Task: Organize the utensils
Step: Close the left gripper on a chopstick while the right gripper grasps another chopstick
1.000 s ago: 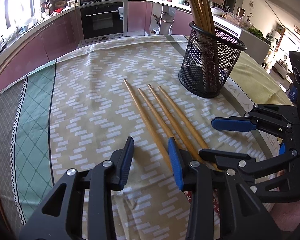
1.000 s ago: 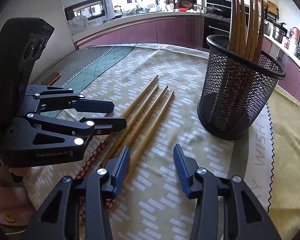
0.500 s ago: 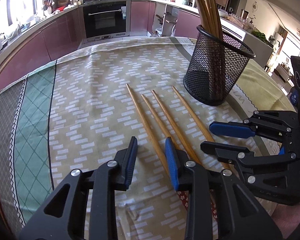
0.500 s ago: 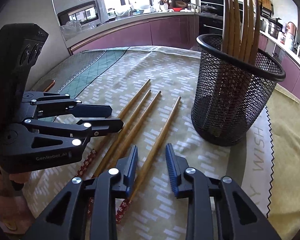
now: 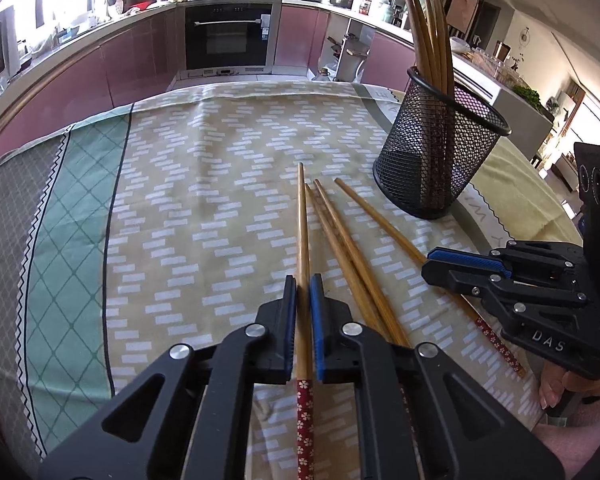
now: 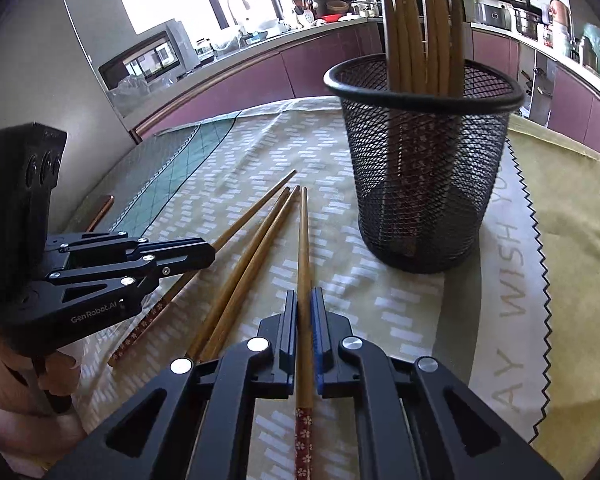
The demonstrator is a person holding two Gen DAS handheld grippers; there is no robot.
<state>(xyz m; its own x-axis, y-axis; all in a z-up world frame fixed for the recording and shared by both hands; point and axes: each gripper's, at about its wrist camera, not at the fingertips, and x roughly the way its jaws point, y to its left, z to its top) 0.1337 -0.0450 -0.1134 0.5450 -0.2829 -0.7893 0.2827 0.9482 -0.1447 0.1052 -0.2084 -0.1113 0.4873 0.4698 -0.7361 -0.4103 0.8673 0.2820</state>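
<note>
Several bamboo chopsticks with red flowered ends lie on the tablecloth. My left gripper (image 5: 303,284) is shut on the leftmost chopstick (image 5: 302,224); it also shows in the right wrist view (image 6: 204,250). My right gripper (image 6: 304,300) is shut on the rightmost chopstick (image 6: 303,240); it also shows in the left wrist view (image 5: 430,266). Two chopsticks (image 5: 348,252) lie loose between them, also in the right wrist view (image 6: 248,264). A black mesh holder (image 5: 440,160), (image 6: 424,168) stands beyond with several chopsticks upright in it.
The patterned tablecloth (image 5: 204,208) covers a round table; its green checked part (image 5: 60,240) is at the left. Kitchen cabinets and an oven (image 5: 228,40) stand beyond the table's far edge. A hand (image 6: 32,400) holds the left gripper.
Both grippers have moved forward and closed, each on one outer chopstick. The two outer chopsticks have swung apart from the middle pair.
</note>
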